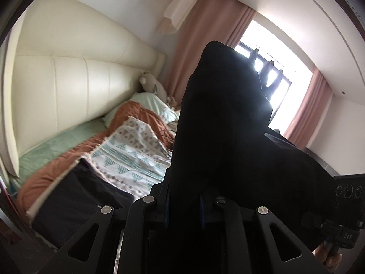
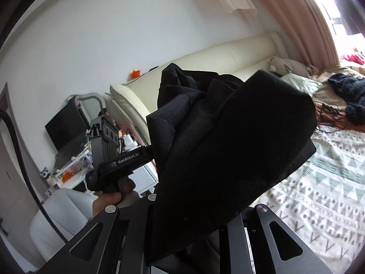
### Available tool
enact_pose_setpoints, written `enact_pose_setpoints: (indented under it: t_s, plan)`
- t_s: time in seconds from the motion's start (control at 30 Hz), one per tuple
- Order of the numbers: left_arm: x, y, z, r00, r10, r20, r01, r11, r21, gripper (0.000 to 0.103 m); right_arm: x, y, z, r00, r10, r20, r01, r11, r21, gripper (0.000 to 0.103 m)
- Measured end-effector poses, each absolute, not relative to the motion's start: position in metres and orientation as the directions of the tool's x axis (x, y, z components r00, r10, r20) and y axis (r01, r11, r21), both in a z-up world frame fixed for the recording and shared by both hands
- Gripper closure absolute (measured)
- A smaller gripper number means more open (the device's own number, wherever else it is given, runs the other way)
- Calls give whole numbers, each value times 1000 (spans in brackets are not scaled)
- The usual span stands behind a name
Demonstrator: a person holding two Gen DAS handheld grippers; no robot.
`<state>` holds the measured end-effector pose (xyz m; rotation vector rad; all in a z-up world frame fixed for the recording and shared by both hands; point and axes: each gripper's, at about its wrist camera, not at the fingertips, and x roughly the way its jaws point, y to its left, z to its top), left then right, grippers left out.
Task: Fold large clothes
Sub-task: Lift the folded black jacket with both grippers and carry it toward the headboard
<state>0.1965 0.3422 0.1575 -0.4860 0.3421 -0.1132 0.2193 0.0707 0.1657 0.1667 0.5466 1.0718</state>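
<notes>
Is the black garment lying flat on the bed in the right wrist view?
No, the black garment hangs bunched from the right tongs, raised above the patterned blanket.

light: daylight, window (image 1: 269,68) blown out | garment (image 1: 228,137) backlit black | edges: fisheye-bent, vignetted

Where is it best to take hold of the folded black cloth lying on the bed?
Grip the folded black cloth at its near straight edge, coming from the bed's foot with one claw finger slid underneath; it lies flat on the patterned blanket, so edges are the only graspable part.
</notes>
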Motion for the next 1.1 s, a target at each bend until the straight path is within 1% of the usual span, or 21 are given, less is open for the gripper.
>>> enact_pose_setpoints:
  t_s: [0.17, 0.3, 0.53, 0.63, 0.8, 0.9, 1.1]
  plan:
    - [188, 389, 145, 947, -114, -299, -52, 867, -495, 85, 233, 129, 146, 295, 889, -351, -793, 432, 428, 87]
    - [183, 426, 130, 942, -59, -329, -126, 850, -512, 85, 241, 173, 128, 239, 899, -367, -794, 398, 460, 87]
    - [169, 475, 117, 927, 39, -373, -234, 837, -495, 86, 255, 231, 95, 139, 915, -379, -783, 336, 524, 87]
    - [167, 489, 114, 915, 76, -396, -271, 843, -464, 86, 259, 253, 79, 99, 921, -378, -769, 312, 558, 87]
    - [181, 503, 106, 889, 98, -447, -310, 848, -430, 86, 270, 276, 52, 57, 922, -382, -742, 295, 602, 87]
    - [196, 506, 98, 881, 98, -463, -318, 848, -425, 86, 283, 282, 37, 45, 921, -388, -723, 298, 623, 87]
    - [246, 514, 77, 858, 79, -508, -329, 844, -424, 86, 324, 284, 18, 63, 905, -422, -691, 344, 635, 87]
